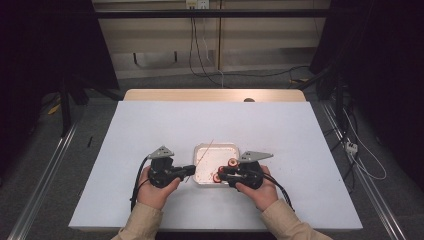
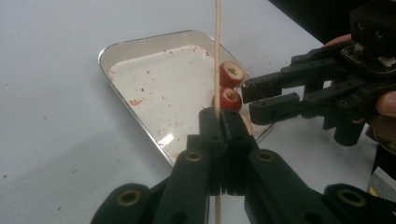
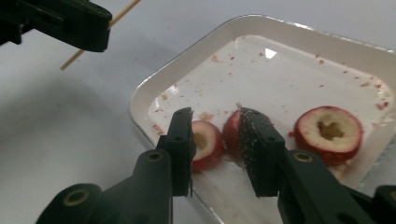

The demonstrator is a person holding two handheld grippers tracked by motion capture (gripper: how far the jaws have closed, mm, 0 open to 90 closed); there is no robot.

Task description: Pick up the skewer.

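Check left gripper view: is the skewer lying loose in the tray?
No. The wooden skewer is clamped between the shut jaws of the left gripper, standing above the tray.

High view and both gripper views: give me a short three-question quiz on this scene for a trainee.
1. True or false: the left gripper is shut on the skewer.
2. How many red fruit pieces lie in the tray? A one, B three, C six.
3. What lies between the right gripper's jaws?
Key: 1 true. 2 B. 3 a red fruit piece.
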